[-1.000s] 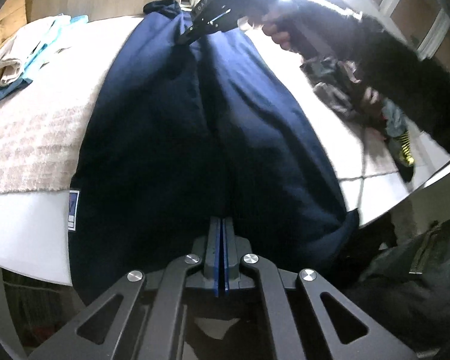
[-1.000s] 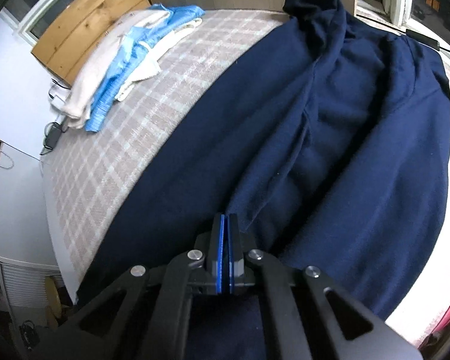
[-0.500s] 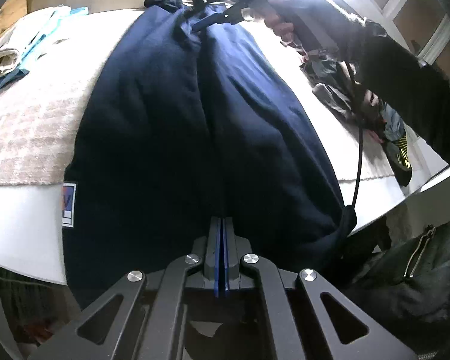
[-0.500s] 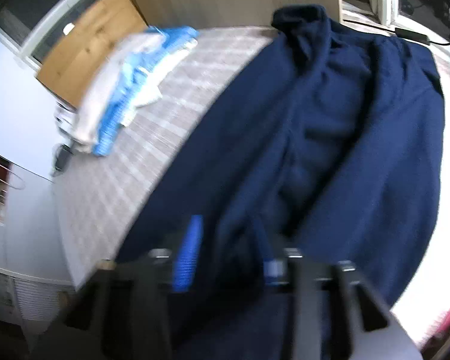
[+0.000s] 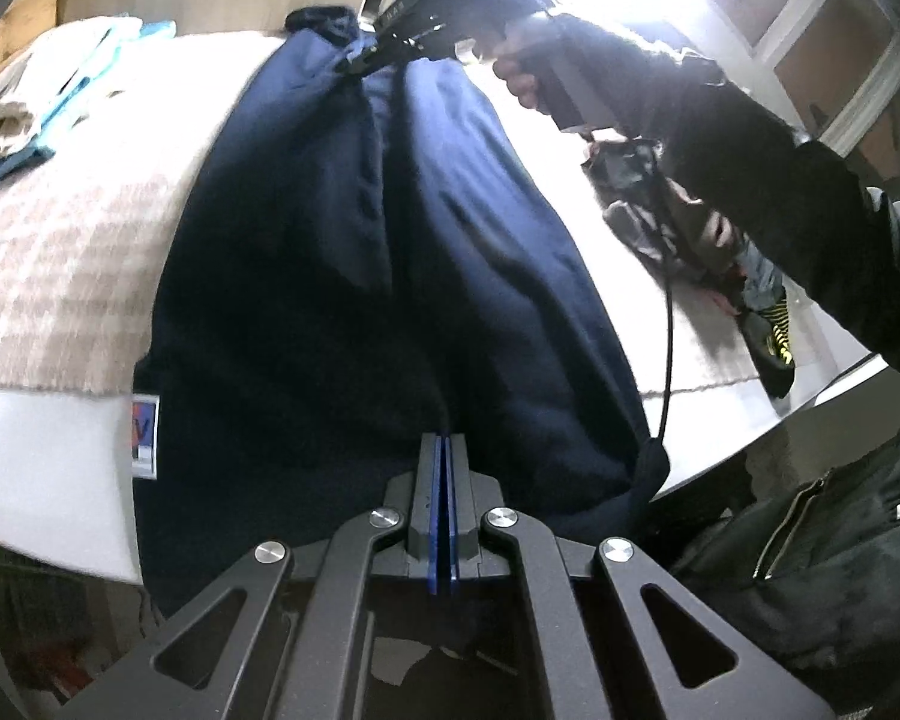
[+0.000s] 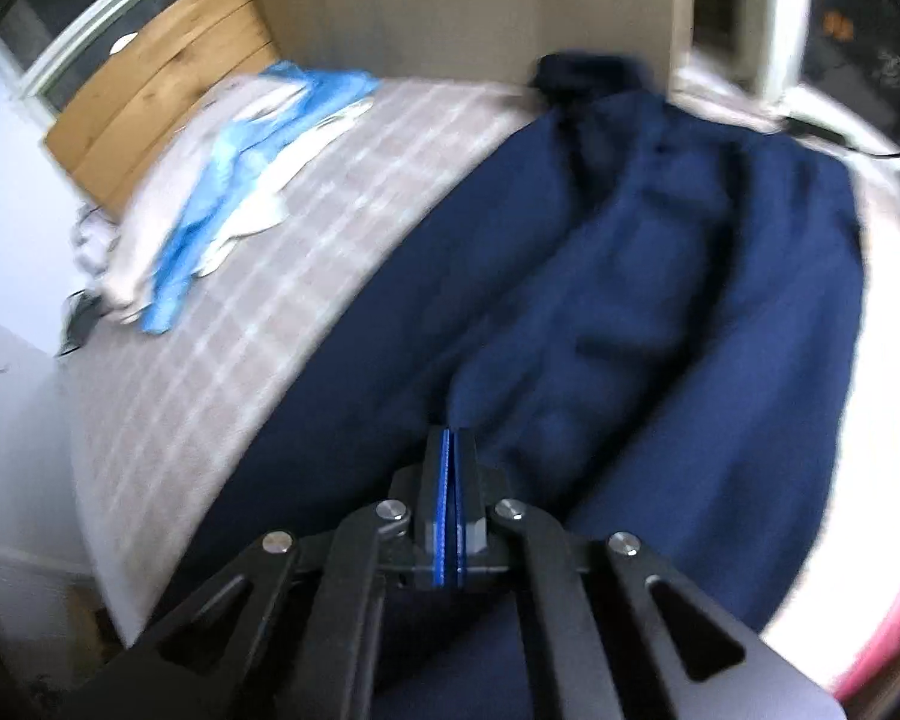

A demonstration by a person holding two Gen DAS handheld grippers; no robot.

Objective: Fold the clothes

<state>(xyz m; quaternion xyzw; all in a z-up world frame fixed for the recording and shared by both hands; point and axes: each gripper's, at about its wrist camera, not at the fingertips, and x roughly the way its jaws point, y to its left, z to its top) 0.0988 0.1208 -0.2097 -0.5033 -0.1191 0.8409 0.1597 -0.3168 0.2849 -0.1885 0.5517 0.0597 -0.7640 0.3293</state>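
A navy garment lies lengthwise on the bed, its near hem hanging over the mattress edge. My left gripper is shut at that near end, and a crease of the fabric runs into its tips. At the far end, close to the collar, my right gripper is shut on a pinch of the cloth, held by a hand in a black sleeve. In the blurred right wrist view the right gripper has its jaws together on a ridge of the navy garment.
A plaid blanket covers the bed beside the garment. A pile of white and light-blue clothes lies at the far left by a wooden headboard. Dark crumpled clothes lie at the right, and a black cable hangs down.
The right gripper's jaws stood open half a second ago and are shut on the fabric again, slightly nearer the collar. The left gripper has kept still.
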